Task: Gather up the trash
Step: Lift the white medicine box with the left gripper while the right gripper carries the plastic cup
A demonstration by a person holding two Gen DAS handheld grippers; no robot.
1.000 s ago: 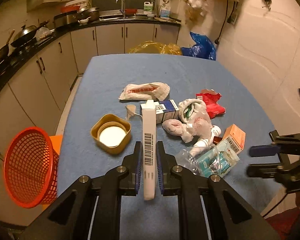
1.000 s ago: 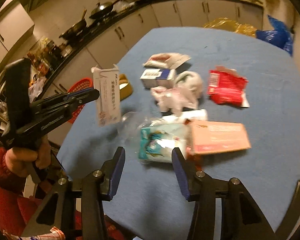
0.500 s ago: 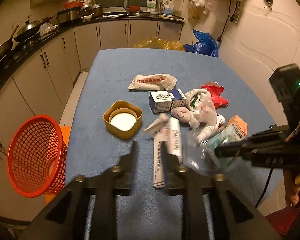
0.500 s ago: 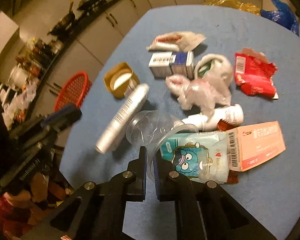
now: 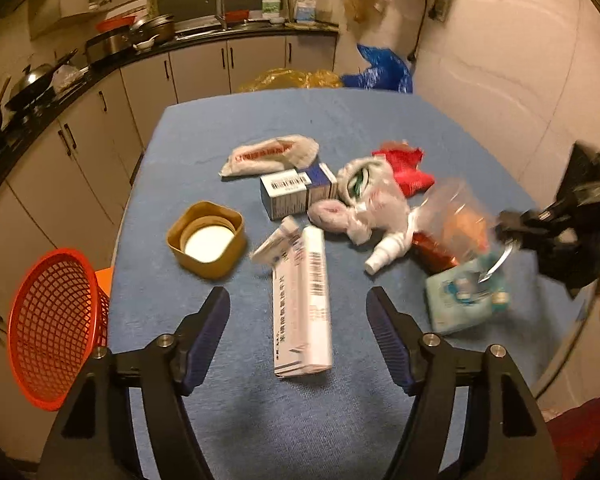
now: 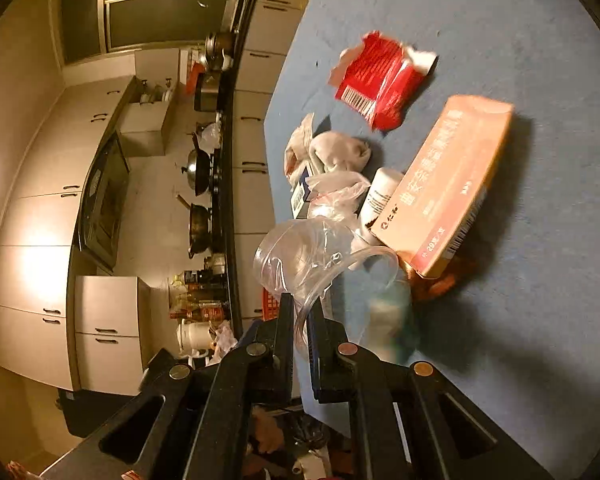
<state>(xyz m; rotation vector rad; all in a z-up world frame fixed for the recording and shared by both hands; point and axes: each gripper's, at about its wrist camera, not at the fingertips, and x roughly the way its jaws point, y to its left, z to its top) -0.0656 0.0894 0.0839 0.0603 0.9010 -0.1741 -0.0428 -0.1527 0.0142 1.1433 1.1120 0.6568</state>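
A blue-covered table [image 5: 228, 152] is seen strewn with trash, and a red mesh basket [image 5: 52, 332] stands beside its left edge, off the table. The long white box [image 5: 304, 296] is laid flat on the table near its front edge, between the spread fingers of the left gripper [image 5: 298, 320] and untouched by them. A clear plastic cup [image 6: 312, 256] is pinched by its rim in the right gripper [image 6: 300, 316], raised above the table's right-hand pile of trash.

A blue-covered counter [image 5: 228, 128] fills the middle of the room. Behind it, pale kitchen cabinets [image 5: 204, 68] run along a dark worktop carrying a wok [image 5: 34, 80], pots [image 5: 152, 30] and a sink tap [image 5: 216, 0]. A blue plastic bag [image 5: 384, 72] and a yellow one [image 5: 288, 79] sit by the wall.
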